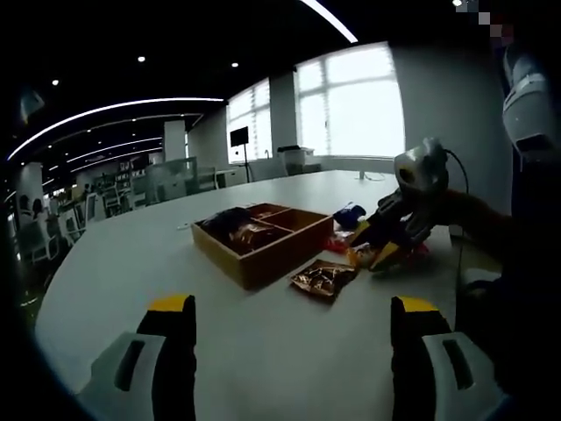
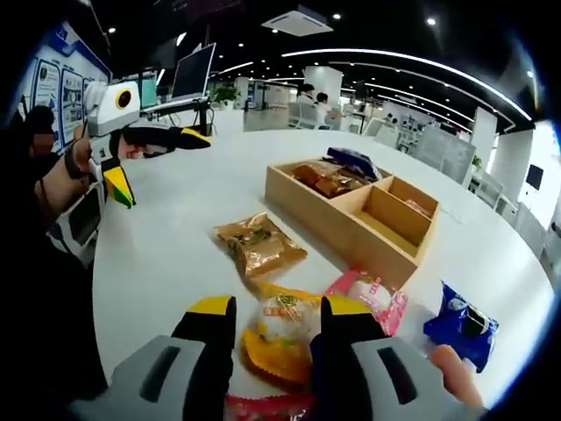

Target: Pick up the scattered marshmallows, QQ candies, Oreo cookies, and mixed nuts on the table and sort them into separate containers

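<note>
Yellow-tipped jaws of my right claw (image 2: 267, 326) are closing narrow around a yellow snack packet (image 2: 279, 338), which is sitting between them on the table (image 2: 158, 254); whether they are gripping it I cannot tell. Ahead and to the right the wooden tray (image 2: 368, 230) is lying with its long axis running away from me; my right claw is much the nearer to it. Around the claw I am counting one brown packet (image 2: 259, 246), one pink packet (image 2: 375, 298), one blue packet (image 2: 462, 329); a red wrapper edge (image 2: 263, 408) is showing beneath. My left claw (image 1: 294, 346) is hovering wide and empty, well apart from the tray.
</note>
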A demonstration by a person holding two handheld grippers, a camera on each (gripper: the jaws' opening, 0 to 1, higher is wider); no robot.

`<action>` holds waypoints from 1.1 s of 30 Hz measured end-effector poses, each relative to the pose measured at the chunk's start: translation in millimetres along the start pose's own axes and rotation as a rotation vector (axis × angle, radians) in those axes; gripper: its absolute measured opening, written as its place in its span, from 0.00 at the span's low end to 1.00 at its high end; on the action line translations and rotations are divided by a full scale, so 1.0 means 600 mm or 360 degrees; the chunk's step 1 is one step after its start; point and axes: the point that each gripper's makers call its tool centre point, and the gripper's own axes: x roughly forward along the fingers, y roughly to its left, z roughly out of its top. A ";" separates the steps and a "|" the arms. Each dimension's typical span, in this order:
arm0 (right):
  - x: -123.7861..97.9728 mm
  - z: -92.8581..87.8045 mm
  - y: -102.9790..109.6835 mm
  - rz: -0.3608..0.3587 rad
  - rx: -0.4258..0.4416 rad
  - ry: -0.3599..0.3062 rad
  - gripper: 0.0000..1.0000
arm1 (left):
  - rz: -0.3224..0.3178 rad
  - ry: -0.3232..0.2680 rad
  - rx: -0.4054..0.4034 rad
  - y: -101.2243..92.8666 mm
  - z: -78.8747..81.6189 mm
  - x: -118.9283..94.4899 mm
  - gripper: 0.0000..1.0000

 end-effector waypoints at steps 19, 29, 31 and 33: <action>0.006 -0.012 -0.008 -0.0023 0.0047 0.0022 0.23 | -0.0021 -0.0018 -0.0005 -0.010 0.006 -0.001 0.94; 0.005 -0.009 -0.012 -0.0031 0.0083 -0.0004 0.17 | -0.0020 -0.0034 -0.0005 -0.008 0.010 -0.003 0.94; 0.004 -0.009 -0.010 -0.0030 0.0097 -0.0014 0.16 | -0.0027 -0.0032 -0.0009 -0.010 0.010 -0.002 0.94; 0.004 -0.008 -0.011 -0.0029 0.0116 -0.0024 0.16 | -0.0052 -0.0034 -0.0033 -0.015 0.010 0.000 0.94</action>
